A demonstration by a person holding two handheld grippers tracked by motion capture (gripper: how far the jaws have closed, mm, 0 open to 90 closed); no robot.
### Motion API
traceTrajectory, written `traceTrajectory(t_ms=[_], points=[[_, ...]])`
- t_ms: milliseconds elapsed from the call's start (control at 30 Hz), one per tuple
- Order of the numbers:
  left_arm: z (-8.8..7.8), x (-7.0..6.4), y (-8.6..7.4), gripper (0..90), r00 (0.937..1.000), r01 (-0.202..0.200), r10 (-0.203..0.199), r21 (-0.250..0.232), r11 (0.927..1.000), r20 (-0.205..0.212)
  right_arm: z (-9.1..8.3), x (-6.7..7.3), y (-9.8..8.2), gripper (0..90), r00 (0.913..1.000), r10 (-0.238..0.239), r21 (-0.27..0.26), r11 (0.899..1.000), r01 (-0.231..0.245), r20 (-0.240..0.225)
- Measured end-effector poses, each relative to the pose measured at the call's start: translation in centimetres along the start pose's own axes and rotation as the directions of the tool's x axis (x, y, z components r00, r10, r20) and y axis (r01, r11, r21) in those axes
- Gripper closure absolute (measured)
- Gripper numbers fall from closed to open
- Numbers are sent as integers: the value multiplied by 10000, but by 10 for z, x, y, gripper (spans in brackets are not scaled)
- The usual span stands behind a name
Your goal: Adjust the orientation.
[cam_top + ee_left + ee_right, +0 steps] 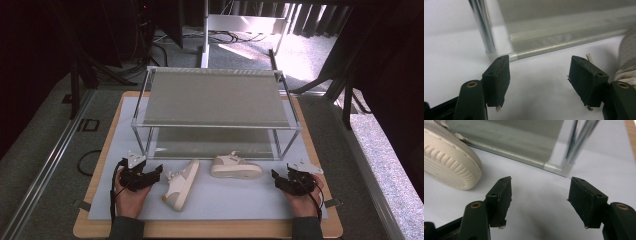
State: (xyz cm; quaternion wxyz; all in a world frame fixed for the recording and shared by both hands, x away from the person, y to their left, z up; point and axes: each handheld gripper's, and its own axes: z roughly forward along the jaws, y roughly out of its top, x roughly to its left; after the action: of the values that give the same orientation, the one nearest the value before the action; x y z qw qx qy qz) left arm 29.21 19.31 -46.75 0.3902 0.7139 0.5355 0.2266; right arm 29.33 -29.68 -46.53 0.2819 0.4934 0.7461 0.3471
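Two beige sneakers lie on the white mat in front of a two-shelf metal rack (pixel 215 100). The left shoe (pixel 181 184) lies tipped on its side, angled toward the front. The right shoe (pixel 235 167) rests upright, toe to the right. My left gripper (pixel 154 173) sits on the mat just left of the tipped shoe, open, with nothing between its jaws (pixel 539 75); the shoe's edge (pixel 627 60) shows at the right of its view. My right gripper (pixel 276 178) rests right of the upright shoe, open and empty (pixel 540 197), the shoe's toe (pixel 449 167) at upper left.
The rack's chrome legs (pixel 484 30) (pixel 574 147) stand close ahead of both grippers. The white mat (pixel 225 200) covers a wooden tabletop (pixel 80 227). Cables and dark stands lie on the floor beyond the table.
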Motion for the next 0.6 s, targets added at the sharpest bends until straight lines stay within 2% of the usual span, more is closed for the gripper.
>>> traceTrajectory(t_ms=[100, 133, 233, 367, 467, 533, 600], points=[[-2, -1, 0, 330, 10000, 33, -32, -112, 9999, 65, -3, -2, -2, 372, 10000, 61, -82, 9999, -61, 33], [-4, 0, 1, 330, 9995, 137, -132, -165, 9998, 277, -4, -2, -2, 387, 10000, 71, -102, 9999, -71, -4], [-9, 0, 1, 346, 9991, 136, -123, -332, 9994, 407, -7, 0, -1, 399, 10000, 2, -227, 9997, -1, 32], [-13, 1, 2, 348, 9976, 244, -222, -323, 9992, 661, -10, 2, 0, 407, 10000, -28, -235, 9997, 29, 54], [-15, 1, 2, 348, 9969, 159, -132, -337, 9993, 772, -13, 3, -1, 410, 9999, -110, -301, 9995, 113, 89], [-16, -1, 2, 348, 9946, 44, -2, -399, 9992, 1033, -15, 2, 0, 409, 9999, 70, -369, 9993, -73, -87], [-18, -4, 2, 348, 9937, -168, 213, -416, 9990, 1101, -18, 1, 0, 409, 9999, 111, -465, 9989, -117, -122]])
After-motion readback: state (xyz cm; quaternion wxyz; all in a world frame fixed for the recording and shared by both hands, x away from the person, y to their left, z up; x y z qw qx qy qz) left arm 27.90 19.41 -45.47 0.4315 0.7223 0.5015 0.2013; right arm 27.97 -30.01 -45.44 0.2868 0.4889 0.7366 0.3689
